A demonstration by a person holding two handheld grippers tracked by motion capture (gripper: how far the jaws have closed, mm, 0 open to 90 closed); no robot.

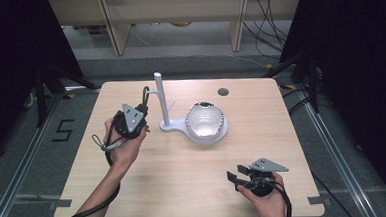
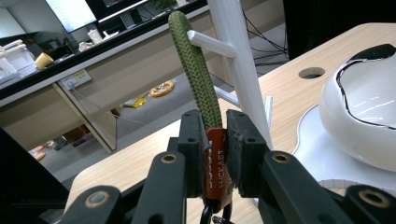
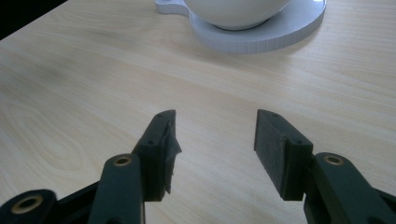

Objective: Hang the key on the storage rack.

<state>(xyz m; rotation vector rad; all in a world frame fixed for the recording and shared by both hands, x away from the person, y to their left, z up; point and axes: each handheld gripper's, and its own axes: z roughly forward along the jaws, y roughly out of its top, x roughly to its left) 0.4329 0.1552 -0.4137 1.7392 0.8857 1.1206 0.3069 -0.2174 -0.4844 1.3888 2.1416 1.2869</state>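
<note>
A green braided cord loop [image 2: 196, 70] with an orange tag [image 2: 215, 163] rises upright from my left gripper [image 2: 215, 126], which is shut on the tag. The loop's top [image 1: 145, 95] stands at the tip of a short side peg [image 2: 210, 44] on a white stand post [image 1: 160, 97]. Whether the peg passes through the loop I cannot tell. A white bowl [image 1: 205, 119] rests on the stand's round base [image 2: 317, 144], right of the post. My right gripper [image 1: 233, 178] lies low at the table's near right, open, with bare wood between its jaws [image 3: 215, 135].
The wooden table [image 1: 185, 184] has a round cable hole [image 1: 223, 92] near its far edge. The bowl [image 3: 233, 9] and base [image 3: 261, 35] lie well ahead of the right gripper. Beyond the table are desk legs, cables and dark stands.
</note>
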